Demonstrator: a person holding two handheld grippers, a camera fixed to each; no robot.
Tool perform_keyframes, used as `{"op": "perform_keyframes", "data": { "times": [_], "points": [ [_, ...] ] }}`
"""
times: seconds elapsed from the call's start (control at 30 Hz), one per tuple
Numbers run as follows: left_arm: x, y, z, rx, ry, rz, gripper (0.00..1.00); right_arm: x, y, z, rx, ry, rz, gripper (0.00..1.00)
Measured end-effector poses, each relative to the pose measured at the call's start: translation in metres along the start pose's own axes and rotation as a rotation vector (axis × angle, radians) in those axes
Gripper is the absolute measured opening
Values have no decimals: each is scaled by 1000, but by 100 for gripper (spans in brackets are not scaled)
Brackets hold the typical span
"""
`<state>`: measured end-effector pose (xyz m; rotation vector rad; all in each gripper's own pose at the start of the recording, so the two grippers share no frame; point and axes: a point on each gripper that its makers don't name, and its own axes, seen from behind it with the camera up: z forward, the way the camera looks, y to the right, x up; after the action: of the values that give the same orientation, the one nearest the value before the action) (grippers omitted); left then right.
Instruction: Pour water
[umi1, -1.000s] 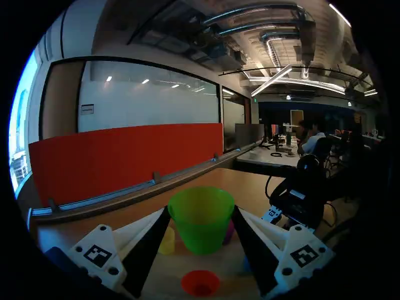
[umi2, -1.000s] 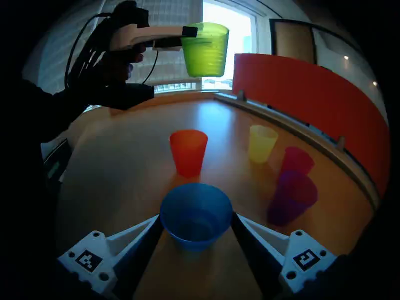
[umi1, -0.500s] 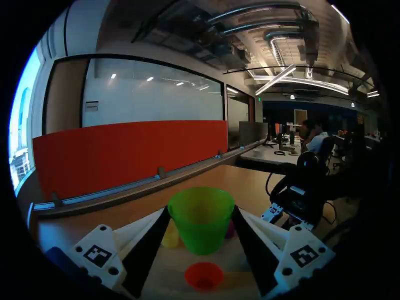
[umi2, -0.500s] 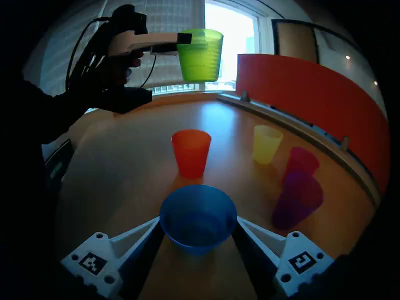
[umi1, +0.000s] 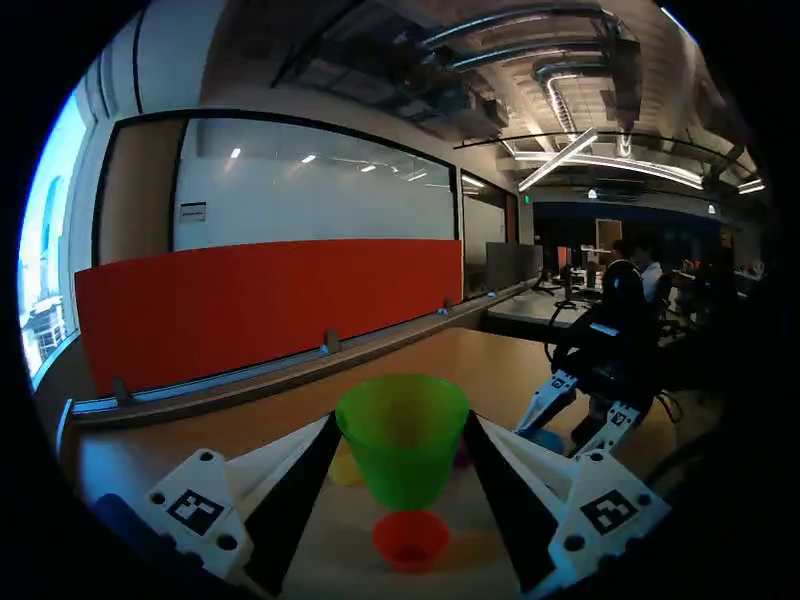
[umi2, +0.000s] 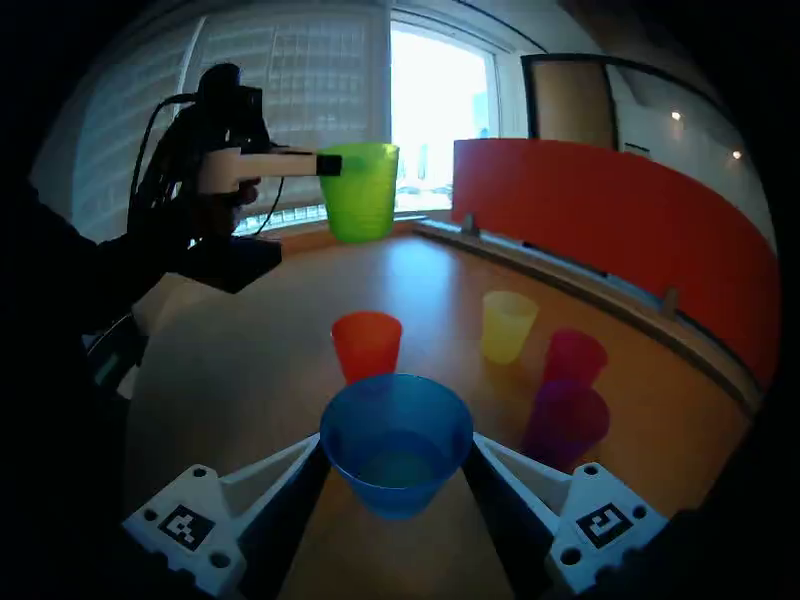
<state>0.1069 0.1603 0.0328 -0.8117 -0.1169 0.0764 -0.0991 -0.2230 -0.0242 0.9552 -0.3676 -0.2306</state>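
In the left gripper view my left gripper is shut on a green cup, held upright above the wooden table. An orange cup stands on the table just below it. In the right gripper view my right gripper is shut on a blue cup with some water in it, lifted over the table. Beyond it stands the orange cup. Farther off, the left gripper holds the green cup in the air. The right gripper appears at the right in the left gripper view.
A yellow cup, a pink cup and a purple cup stand to the right of the orange one. A red partition runs along the table's far side. A sleeve and cables reach in from the left.
The blue cup in my right gripper has risen off the table. The green cup in my left gripper has come lower and nearer the orange cup.
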Motion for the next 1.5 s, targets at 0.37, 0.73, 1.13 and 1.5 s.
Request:
{"op": "perform_keyframes", "data": {
  "times": [0.37, 0.73, 1.13, 1.5],
  "points": [
    [-1, 4, -13, 13, 5, 8, 88, 63, 11, -21, -59, 113, -11, 89],
    [0, 16, -16, 0, 23, 15, 88, 110, 10, -25, -82, 211, -3, 89],
    [4, 30, -14, -27, 55, 3, 88, 145, 14, -29, -103, 283, 12, 89],
    [-5, 41, -13, -60, 40, 9, 88, 162, 13, -32, -104, 299, -22, 89]
  ]
}}
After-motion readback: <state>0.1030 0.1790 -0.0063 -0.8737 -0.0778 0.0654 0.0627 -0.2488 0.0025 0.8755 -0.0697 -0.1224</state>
